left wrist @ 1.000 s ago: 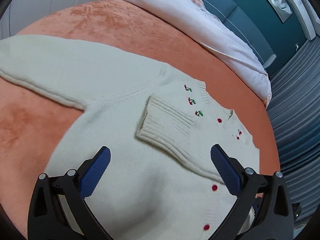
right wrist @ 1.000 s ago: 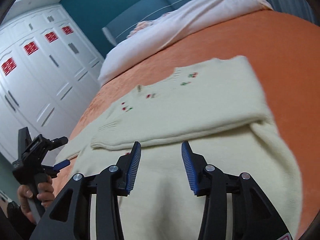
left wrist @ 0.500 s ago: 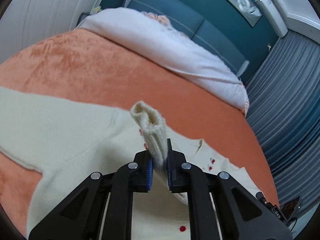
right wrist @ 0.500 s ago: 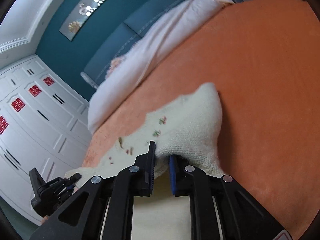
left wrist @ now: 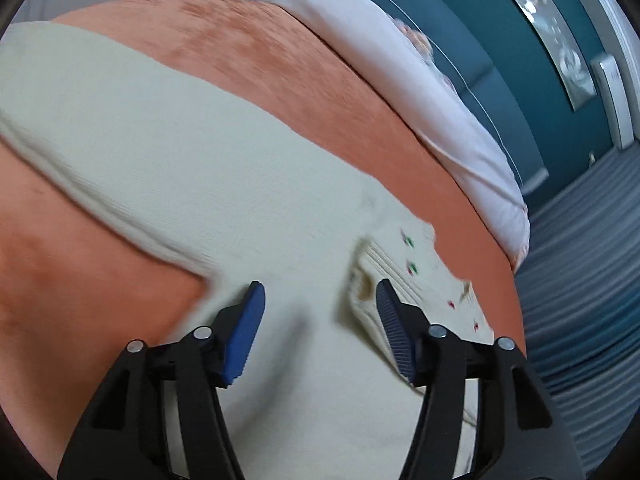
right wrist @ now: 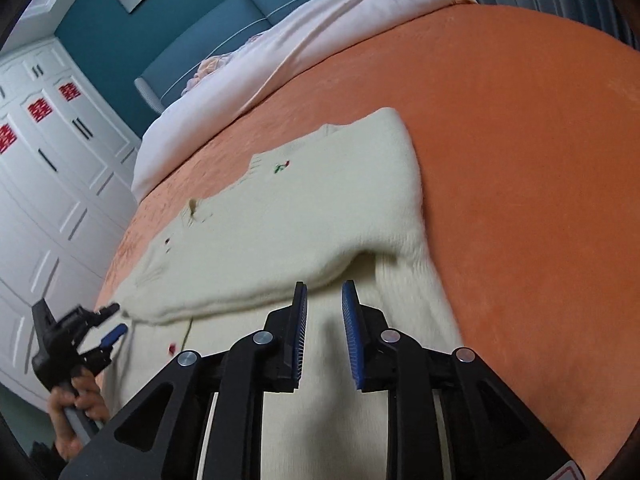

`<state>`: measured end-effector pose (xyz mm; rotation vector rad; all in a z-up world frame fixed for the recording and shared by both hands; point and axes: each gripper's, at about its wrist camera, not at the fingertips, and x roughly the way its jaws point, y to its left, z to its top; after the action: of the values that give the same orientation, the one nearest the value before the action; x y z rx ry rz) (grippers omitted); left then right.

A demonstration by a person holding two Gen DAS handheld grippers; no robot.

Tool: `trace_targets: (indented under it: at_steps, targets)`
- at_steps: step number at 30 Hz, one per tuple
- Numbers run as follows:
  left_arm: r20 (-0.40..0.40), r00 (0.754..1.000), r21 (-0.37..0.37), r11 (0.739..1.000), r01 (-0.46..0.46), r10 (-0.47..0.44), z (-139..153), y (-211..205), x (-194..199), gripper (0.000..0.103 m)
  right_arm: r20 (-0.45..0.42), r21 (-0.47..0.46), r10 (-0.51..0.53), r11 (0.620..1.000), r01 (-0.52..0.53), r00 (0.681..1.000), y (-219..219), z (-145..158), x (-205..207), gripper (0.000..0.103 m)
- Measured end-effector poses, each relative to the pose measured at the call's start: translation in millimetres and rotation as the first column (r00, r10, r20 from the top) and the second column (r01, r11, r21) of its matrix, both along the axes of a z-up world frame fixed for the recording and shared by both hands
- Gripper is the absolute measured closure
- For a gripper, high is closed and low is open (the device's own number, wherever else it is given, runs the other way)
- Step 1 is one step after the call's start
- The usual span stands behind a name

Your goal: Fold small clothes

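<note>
A cream knitted cardigan (left wrist: 200, 160) with cherry embroidery and red buttons lies flat on the orange bedspread (left wrist: 280, 60). One sleeve stretches out to the left. The other is folded across the chest, its ribbed cuff (left wrist: 366, 280) lying beside my left gripper's right finger. My left gripper (left wrist: 320, 296) hovers over the body, jaws opening with nothing between them. In the right wrist view the cardigan (right wrist: 320, 208) shows that folded sleeve. My right gripper (right wrist: 324, 300) sits just in front of the fold, jaws opening narrowly, empty. The left gripper (right wrist: 116, 318) shows at lower left, held by a hand (right wrist: 76, 400).
A white duvet (right wrist: 320, 40) is bunched at the head of the bed against a teal headboard (left wrist: 480, 40). White wardrobe doors (right wrist: 48, 180) stand beyond the bed's left side and grey curtains (left wrist: 580, 280) on the other. Bare orange bedspread (right wrist: 520, 160) spreads to the right.
Half a second ago both grippers pinched the sleeve, the left holding its cuff lifted. Both have let go, and the sleeve lies across the chest again. The left gripper has swung across and lower.
</note>
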<state>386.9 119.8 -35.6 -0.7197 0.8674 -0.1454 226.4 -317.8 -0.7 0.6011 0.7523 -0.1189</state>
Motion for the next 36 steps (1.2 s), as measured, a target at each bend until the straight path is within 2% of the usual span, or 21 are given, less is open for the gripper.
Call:
trace_targets:
  at_steps: [2,4,6,8,10,12,13,14,15,17,18,20,22,23,25,27,28,29,31,34,36]
  targets:
    - [-0.025,0.992,0.019,0.992,-0.125,0.126,3,62,-5,0.04,0.017,-0.026,0.045,0.999,-0.045,0.999,21,6,-31,0.071]
    - [-0.045,0.964,0.061,0.964,-0.26,0.263,5,120,-9,0.037,0.035,-0.048,0.097,0.994,-0.096,0.995,44,7,-67,0.063]
    - [-0.055,0.916,0.066,0.917,-0.393,0.397,5,175,-13,0.036,0.036,-0.078,0.145,0.987,-0.142,0.989,72,9,-98,0.058]
    - [-0.076,0.849,0.074,0.852,-0.519,0.524,1,221,-18,0.034,0.016,-0.082,0.185,0.98,-0.184,0.983,97,6,-119,0.053]
    - [-0.09,0.801,0.058,0.806,-0.589,0.592,-8,251,-18,0.035,-0.013,-0.052,0.219,0.974,-0.219,0.976,118,-1,-137,0.052]
    - [-0.09,0.787,0.044,0.792,-0.609,0.611,-10,264,-14,0.047,-0.042,-0.035,0.245,0.969,-0.246,0.969,134,-8,-145,0.049]
    - [-0.087,0.791,0.058,0.796,-0.603,0.605,-9,263,-9,0.059,-0.049,-0.056,0.245,0.967,-0.248,0.968,143,-9,-148,0.044]
    - [-0.093,0.806,0.075,0.811,-0.58,0.584,-7,261,-1,0.07,-0.049,-0.084,0.246,0.965,-0.25,0.968,149,-8,-150,0.04]
    - [-0.112,0.824,0.08,0.831,-0.55,0.556,-7,258,9,0.095,-0.052,-0.113,0.252,0.96,-0.257,0.966,154,-7,-150,0.038]
    - [-0.084,0.835,0.067,0.839,-0.541,0.545,10,251,17,0.095,-0.067,-0.149,0.267,0.95,-0.274,0.961,160,-8,-152,0.035]
    - [-0.043,0.849,0.044,0.85,-0.525,0.527,23,244,16,0.095,-0.069,-0.154,0.269,0.948,-0.277,0.96,160,-8,-151,0.035]
    - [0.066,0.892,0.012,0.893,-0.449,0.448,68,213,20,0.096,-0.065,-0.146,0.271,0.949,-0.278,0.96,159,-11,-153,0.034]
    - [0.197,0.932,0.023,0.949,-0.314,0.303,121,158,23,0.096,-0.054,-0.139,0.271,0.951,-0.276,0.961,156,-12,-156,0.034]
    - [0.263,0.941,0.041,0.972,-0.233,0.214,147,123,22,0.096,-0.048,-0.14,0.272,0.951,-0.276,0.961,156,-14,-160,0.034]
    - [0.365,0.931,0.075,0.996,-0.049,0.018,191,44,13,0.096,-0.035,-0.15,0.274,0.949,-0.277,0.961,156,-15,-161,0.032]
    - [0.387,0.907,0.077,0.986,0.147,-0.165,209,-38,1,0.094,-0.027,-0.157,0.273,0.949,-0.274,0.962,157,-15,-165,0.031]
    - [0.368,0.899,0.073,0.971,0.228,-0.239,207,-74,-4,0.09,-0.019,-0.155,0.27,0.95,-0.269,0.963,156,-16,-165,0.031]
    - [0.331,0.891,0.066,0.949,0.307,-0.311,195,-112,-9,0.068,-0.012,-0.147,0.267,0.953,-0.266,0.964,155,-16,-165,0.031]
    - [0.207,0.892,0.088,0.916,0.391,-0.401,153,-174,-22,0.029,-0.002,-0.122,0.263,0.958,-0.262,0.965,150,-16,-165,0.031]
    - [0.063,0.9,0.103,0.899,0.425,-0.432,85,-212,-49,0.031,0.008,-0.065,0.255,0.965,-0.254,0.967,140,-13,-163,0.032]
    - [0.004,0.926,0.062,0.924,0.377,-0.378,51,-201,-60,0.031,0.016,-0.029,0.221,0.975,-0.22,0.975,127,-9,-164,0.032]
